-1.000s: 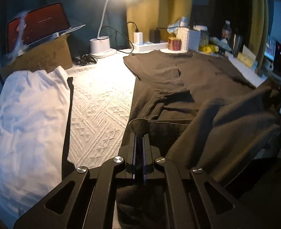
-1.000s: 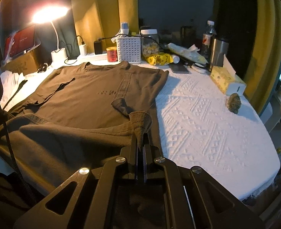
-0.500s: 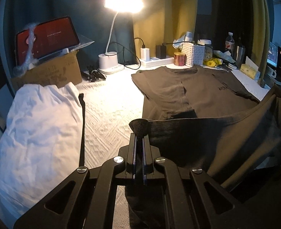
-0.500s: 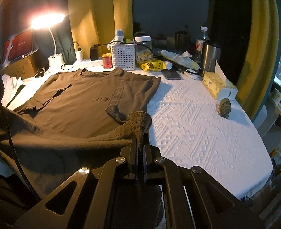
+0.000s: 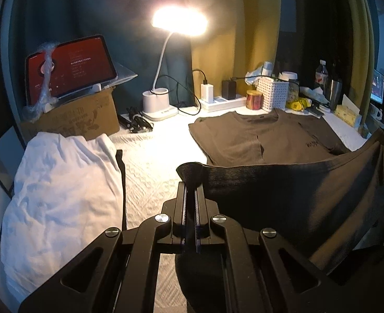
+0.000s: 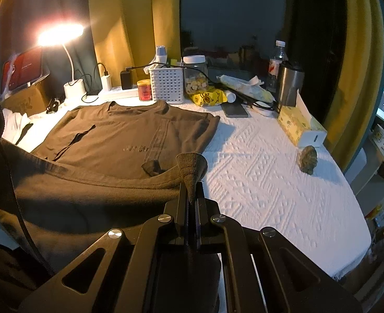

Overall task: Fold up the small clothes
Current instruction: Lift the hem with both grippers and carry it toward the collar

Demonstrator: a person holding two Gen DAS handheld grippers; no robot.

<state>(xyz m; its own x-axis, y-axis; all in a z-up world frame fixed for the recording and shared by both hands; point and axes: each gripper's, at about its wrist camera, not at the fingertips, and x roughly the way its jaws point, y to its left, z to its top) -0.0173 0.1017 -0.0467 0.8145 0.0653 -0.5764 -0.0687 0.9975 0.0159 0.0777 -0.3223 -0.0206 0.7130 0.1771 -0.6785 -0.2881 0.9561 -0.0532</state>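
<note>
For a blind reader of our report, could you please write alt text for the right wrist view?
The right gripper, fingers shut, pinches a bottom corner of a dark brown T-shirt and lifts the hem above a white textured table cover. The rest of the shirt lies flat. Behind it are a lit desk lamp, a white basket and a tissue box.

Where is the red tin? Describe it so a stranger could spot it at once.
Look along the back edge of the white bedspread, behind the brown T-shirt. The red tin stands just left of the white perforated basket: small, round, the only red container there.
</note>
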